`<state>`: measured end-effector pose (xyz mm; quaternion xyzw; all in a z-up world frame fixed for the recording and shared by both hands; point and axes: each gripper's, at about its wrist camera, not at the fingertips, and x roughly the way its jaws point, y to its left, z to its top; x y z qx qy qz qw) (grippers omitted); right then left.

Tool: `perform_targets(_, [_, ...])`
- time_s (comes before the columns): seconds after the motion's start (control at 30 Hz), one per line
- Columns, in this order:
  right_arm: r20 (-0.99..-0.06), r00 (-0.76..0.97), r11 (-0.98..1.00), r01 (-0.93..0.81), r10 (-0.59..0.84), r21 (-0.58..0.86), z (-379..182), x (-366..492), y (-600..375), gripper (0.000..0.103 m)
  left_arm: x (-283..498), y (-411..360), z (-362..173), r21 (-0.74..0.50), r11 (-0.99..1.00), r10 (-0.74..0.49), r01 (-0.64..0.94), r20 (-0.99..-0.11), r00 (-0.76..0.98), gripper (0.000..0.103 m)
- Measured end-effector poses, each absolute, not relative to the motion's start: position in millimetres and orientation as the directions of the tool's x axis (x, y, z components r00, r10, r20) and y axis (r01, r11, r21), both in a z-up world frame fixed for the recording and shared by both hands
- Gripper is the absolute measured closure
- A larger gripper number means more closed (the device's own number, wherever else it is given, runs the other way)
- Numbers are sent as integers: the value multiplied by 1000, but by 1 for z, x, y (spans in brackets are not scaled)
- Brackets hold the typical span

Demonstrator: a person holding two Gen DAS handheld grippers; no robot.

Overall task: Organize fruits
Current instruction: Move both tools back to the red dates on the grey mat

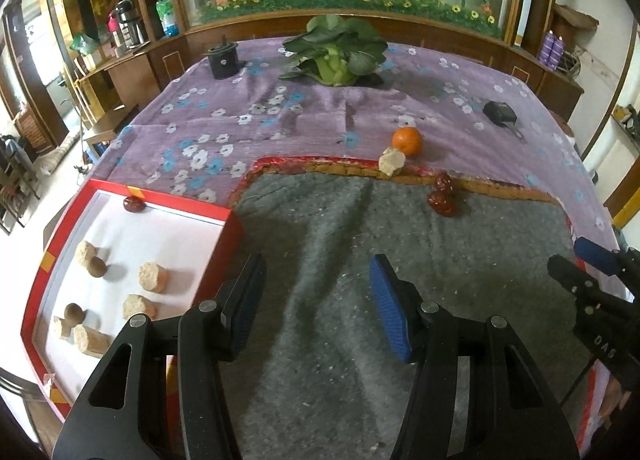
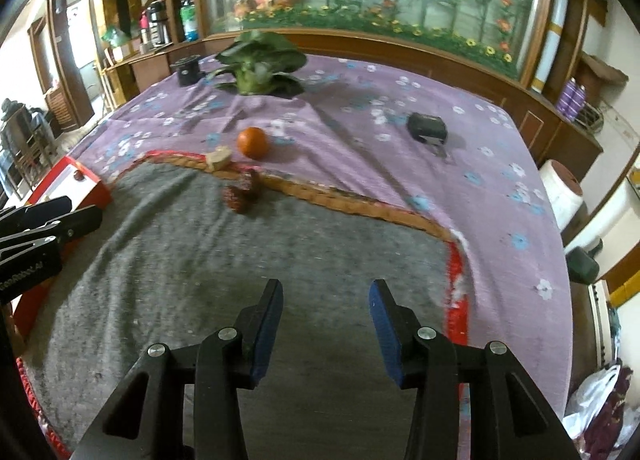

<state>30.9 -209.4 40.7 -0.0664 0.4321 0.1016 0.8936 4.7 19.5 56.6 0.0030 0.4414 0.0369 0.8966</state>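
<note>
Both claws, left claw (image 1: 316, 300) and right claw (image 2: 326, 324), hang released (nothing between them) over the grey mat (image 1: 340, 260); an orange (image 1: 407, 141) lies beyond.

Bare grey felt mat (image 2: 240, 260) ahead of both jaws; red-walled white-floored box (image 1: 234, 232) left; wrinkled red dates (image 1: 442, 196) far ahead.

Left claw (image 1: 316, 308) tilted downward, jaws standing apart with nothing between the blue pads (image 1: 390, 310). Right claw (image 2: 326, 326) pitched down likewise — jaws parted, empty — and seen from the left wrist at the far right edge (image 1: 596, 256).
</note>
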Motion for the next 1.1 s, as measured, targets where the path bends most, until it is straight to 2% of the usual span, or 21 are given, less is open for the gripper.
perform_targets(0.63, [-802,596,987,-146,37,-63,32,43,-256,58,22,-3,43,42,999,50,-28,-815,577,49])
perform_targets(0.9, [-808,588,988,-140,35,-58,29,47,-260,58,25,-5,40,38,999,47,-28,-821,569,49])
perform_targets(1.1, [-804,586,987,-160,98,4,32,52,-259,58,34,-7,38,-34,999,-28,0,-836,548,49])
